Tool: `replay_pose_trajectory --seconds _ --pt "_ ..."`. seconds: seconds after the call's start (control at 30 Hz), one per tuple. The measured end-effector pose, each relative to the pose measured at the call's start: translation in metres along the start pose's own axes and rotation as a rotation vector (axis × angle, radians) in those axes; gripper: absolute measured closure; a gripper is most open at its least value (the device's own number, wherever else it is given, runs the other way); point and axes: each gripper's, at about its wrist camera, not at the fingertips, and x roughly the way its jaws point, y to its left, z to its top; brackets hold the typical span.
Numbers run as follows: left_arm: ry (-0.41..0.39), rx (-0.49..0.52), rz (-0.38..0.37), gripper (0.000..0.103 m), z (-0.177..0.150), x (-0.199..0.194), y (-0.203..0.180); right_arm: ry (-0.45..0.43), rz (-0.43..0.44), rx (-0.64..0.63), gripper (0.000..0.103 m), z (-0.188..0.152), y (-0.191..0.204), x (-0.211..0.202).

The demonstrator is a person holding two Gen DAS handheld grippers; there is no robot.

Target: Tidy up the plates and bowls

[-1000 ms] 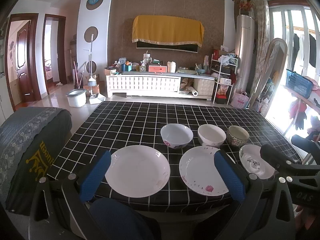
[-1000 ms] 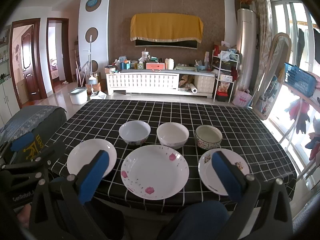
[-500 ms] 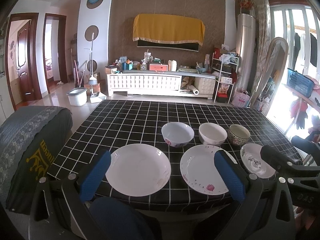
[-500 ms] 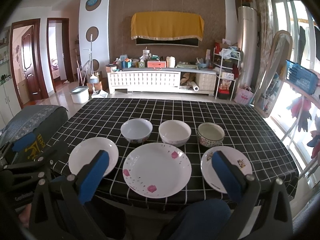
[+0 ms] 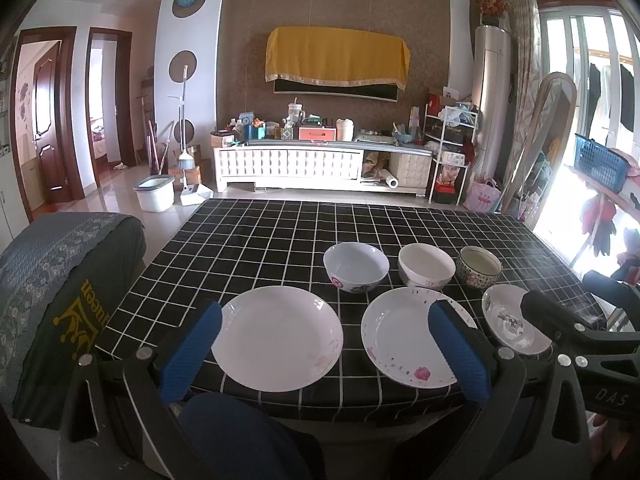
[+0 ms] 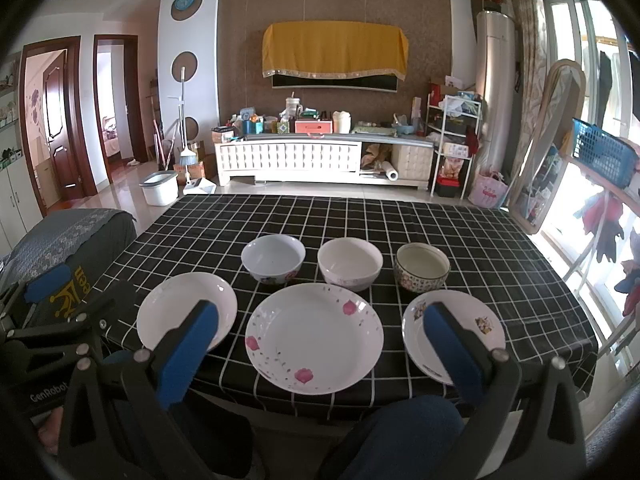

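Three plates lie in a row near the table's front edge: a plain white plate (image 5: 277, 337) (image 6: 186, 311), a pink-flowered plate (image 5: 412, 342) (image 6: 314, 337) and a small decorated plate (image 5: 514, 324) (image 6: 456, 334). Behind them stand three bowls: a white-blue bowl (image 5: 356, 266) (image 6: 273, 258), a white bowl (image 5: 426, 266) (image 6: 349, 264) and a patterned bowl (image 5: 479, 266) (image 6: 421, 267). My left gripper (image 5: 326, 348) is open and empty, hovering before the white plate. My right gripper (image 6: 320, 348) is open and empty, before the flowered plate.
The table has a black checked cloth (image 5: 256, 240). A covered sofa arm (image 5: 52, 280) stands at the left. My knees (image 5: 240, 436) are below the front edge. A TV cabinet (image 5: 288, 166) is far behind; a drying rack (image 6: 600, 200) stands at the right.
Both grippers have risen and drawn slightly back from the table; the dishes have not moved. Both stay open.
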Motion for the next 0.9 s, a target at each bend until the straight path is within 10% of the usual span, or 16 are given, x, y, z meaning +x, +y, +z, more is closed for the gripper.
replay_pose_trajectory --seconds 0.67,0.9 --pt "-0.067 -0.098 0.036 0.001 0.032 0.010 0.056 -0.046 0.028 -0.042 0.000 0.036 0.017 0.013" --pt "0.039 -0.115 0.098 0.001 0.046 0.044 0.102 -0.013 0.111 -0.035 0.000 0.060 0.045 0.049"
